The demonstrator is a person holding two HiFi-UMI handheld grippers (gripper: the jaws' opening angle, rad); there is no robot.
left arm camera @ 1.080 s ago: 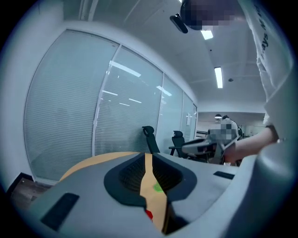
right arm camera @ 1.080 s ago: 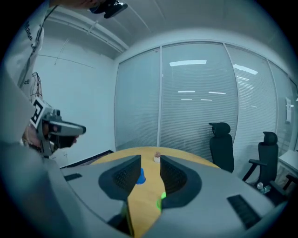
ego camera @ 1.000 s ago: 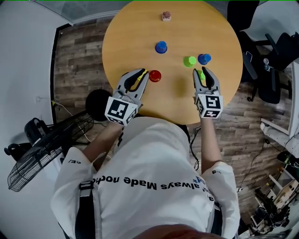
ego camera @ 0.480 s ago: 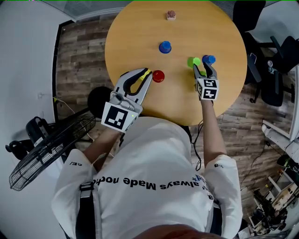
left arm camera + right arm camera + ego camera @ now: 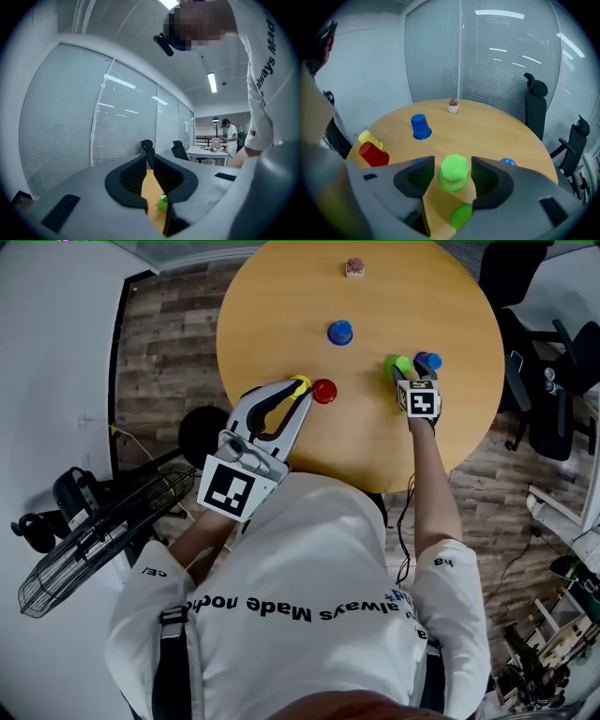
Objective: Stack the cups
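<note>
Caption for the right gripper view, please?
Right tool, jaws just opening, straddles an upturned green cup on the round table; red cup, yellow cup, blue cup beyond.

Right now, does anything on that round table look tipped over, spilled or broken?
Nothing stands out. The green cup and the blue cup in the middle stand rim down, with nothing spilled or cracked that I can see. The little potted plant sits upright at the table's far edge.
</note>
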